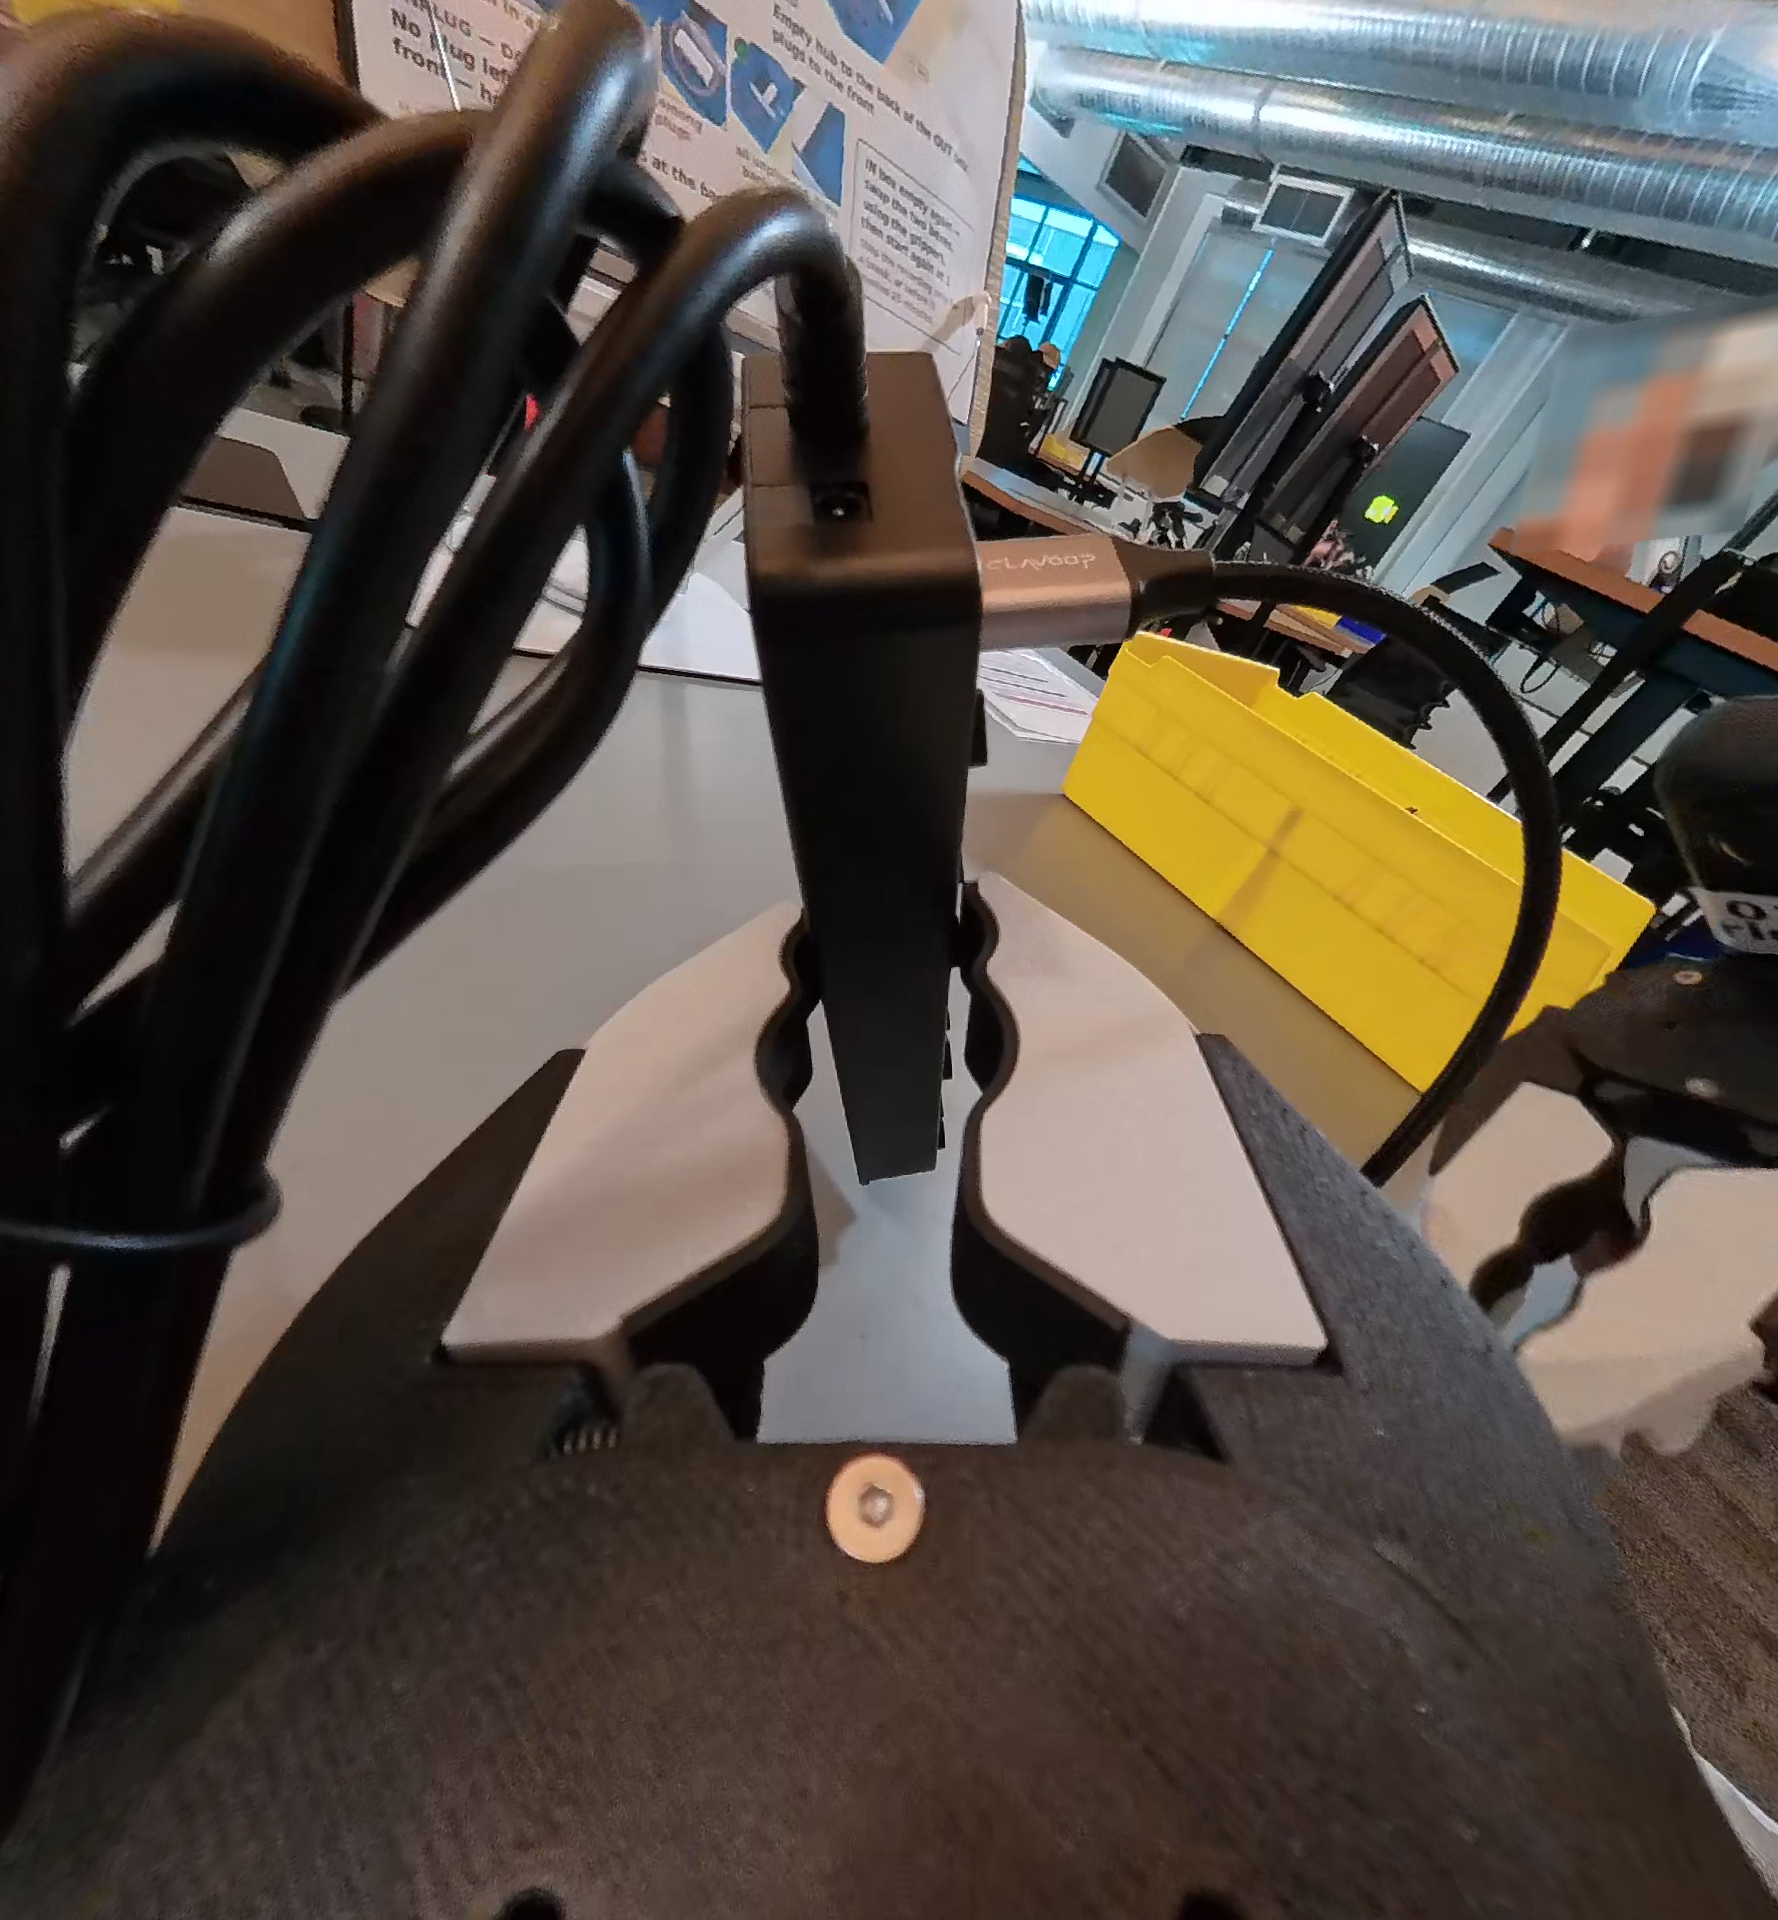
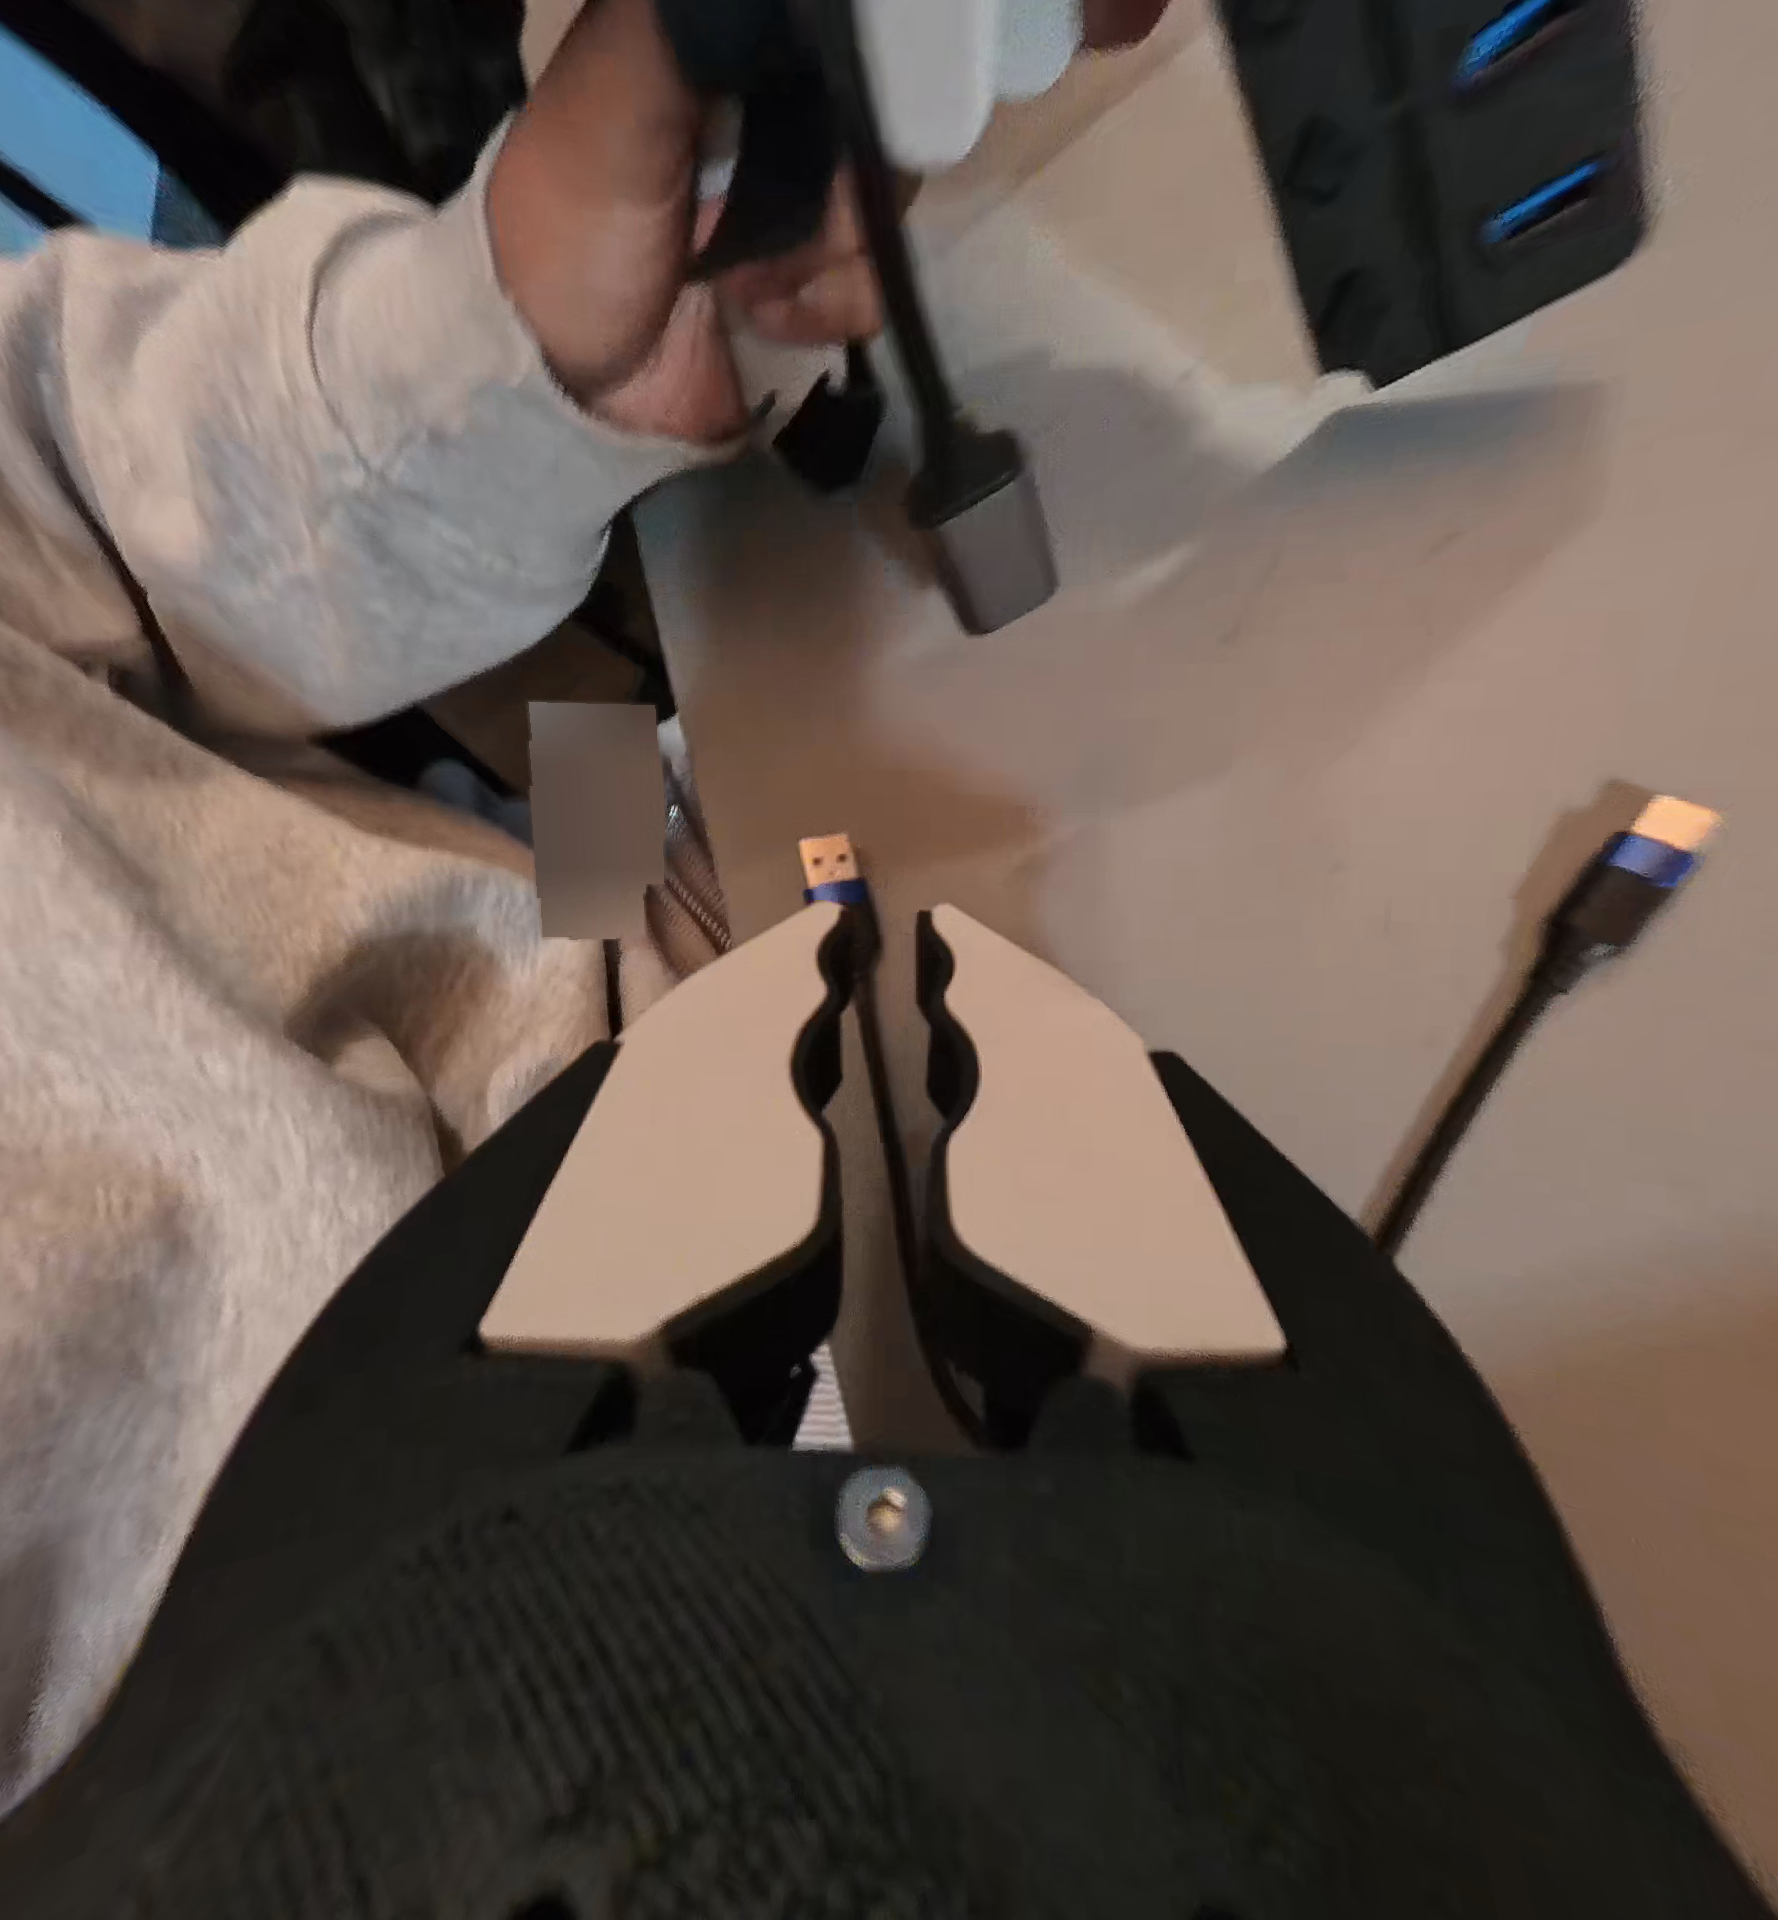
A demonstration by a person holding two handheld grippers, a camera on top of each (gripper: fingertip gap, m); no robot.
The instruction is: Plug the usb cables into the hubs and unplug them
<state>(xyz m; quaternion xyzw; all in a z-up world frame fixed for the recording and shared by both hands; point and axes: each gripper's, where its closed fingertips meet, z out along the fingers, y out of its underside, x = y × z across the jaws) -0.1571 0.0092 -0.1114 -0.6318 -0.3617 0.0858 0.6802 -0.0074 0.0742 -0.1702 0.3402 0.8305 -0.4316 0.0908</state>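
Observation:
My left gripper is shut on a black usb hub and holds it upright, edge-on, above the table. A grey plug sits in the hub's right side; its braided black cable loops down to the right. The hub's own thick black cable bundle hangs at the left. My right gripper has its jaws almost together on a thin black usb cable. That cable's blue-banded plug sticks out past the tips. The right gripper also shows in the left wrist view.
A second blue-banded plug lies on the pale table. A grey connector hangs below the person's hand, and a blurred black hub with blue ports is upper right. A yellow bin and an instruction board stand behind. The left gripper's tips are roughly 20 cm from the right gripper's.

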